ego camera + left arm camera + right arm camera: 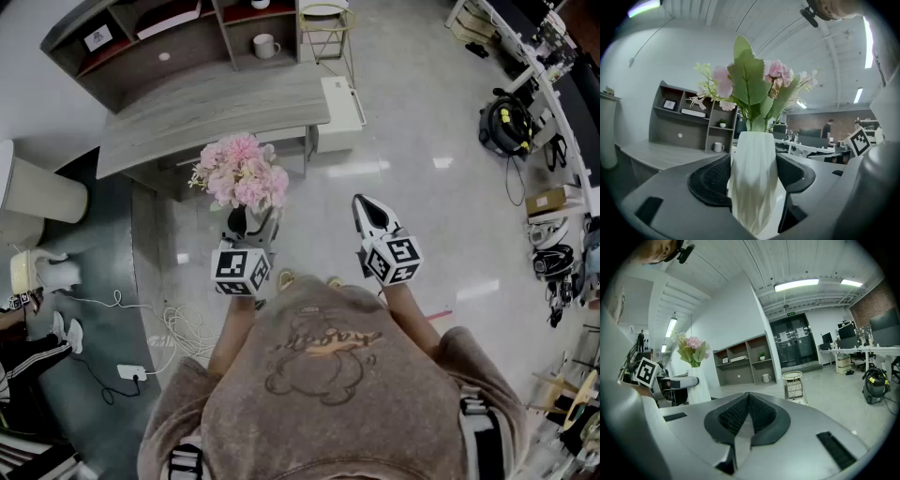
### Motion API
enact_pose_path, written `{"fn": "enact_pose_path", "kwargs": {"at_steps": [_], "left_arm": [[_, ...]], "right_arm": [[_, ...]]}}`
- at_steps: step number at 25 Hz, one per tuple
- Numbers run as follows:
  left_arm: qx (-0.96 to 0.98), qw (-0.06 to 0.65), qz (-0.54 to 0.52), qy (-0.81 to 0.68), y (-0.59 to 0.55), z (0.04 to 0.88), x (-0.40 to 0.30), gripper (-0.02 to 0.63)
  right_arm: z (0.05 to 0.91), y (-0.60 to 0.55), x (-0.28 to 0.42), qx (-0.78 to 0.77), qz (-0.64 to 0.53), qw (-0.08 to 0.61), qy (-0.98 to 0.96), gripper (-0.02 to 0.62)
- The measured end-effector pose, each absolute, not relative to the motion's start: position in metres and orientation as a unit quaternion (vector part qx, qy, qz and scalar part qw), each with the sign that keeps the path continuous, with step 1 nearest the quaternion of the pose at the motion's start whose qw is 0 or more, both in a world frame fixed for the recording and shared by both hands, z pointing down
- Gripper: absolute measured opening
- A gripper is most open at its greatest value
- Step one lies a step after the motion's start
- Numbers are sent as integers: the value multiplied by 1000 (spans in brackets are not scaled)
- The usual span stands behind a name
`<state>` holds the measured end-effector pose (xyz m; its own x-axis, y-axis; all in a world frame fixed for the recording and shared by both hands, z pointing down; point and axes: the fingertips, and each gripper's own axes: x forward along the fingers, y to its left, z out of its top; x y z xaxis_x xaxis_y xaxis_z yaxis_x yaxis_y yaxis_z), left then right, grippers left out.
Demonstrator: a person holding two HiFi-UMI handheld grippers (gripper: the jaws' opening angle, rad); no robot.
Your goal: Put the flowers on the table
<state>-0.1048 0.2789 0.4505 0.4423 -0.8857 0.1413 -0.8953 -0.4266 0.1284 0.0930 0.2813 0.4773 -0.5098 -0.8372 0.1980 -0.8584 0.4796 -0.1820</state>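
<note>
Nearest the camera is the person's brown sweatshirt [323,375], with both forearms reaching forward from it. The left gripper [248,234] has its jaws set wide and pressed against the two sides of a white ribbed vase [753,183], which stands upright between the black pads. The right gripper [370,214] is beside it, roughly level and a little apart. Its jaws are closed together with nothing between them, as the right gripper view shows.

The flowers [241,173], pink blooms with green leaves, rise out of the vase just ahead of the left gripper. They are held in the air above the pale, shiny floor [412,197], not resting on anything.

Beyond them is the grey wooden tabletop [216,108]. Seen from the head view, the blooms overlap its near edge. A white box [342,112] stands against the tabletop's right end.

Farther back, a grey shelf unit [141,42] sits on the tabletop, with a white mug [265,45] in one of its open compartments.
</note>
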Motion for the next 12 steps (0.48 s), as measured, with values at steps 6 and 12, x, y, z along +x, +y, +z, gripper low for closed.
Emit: {"fn": "enact_pose_path", "kwargs": {"at_steps": [6, 12], "left_arm": [[848, 75, 14, -524, 275, 448, -113, 311], [855, 72, 14, -514, 270, 448, -122, 311]], "right_arm": [[478, 278, 84, 495, 125, 42, -859, -2], [478, 276, 76, 507, 129, 36, -852, -2]]}}
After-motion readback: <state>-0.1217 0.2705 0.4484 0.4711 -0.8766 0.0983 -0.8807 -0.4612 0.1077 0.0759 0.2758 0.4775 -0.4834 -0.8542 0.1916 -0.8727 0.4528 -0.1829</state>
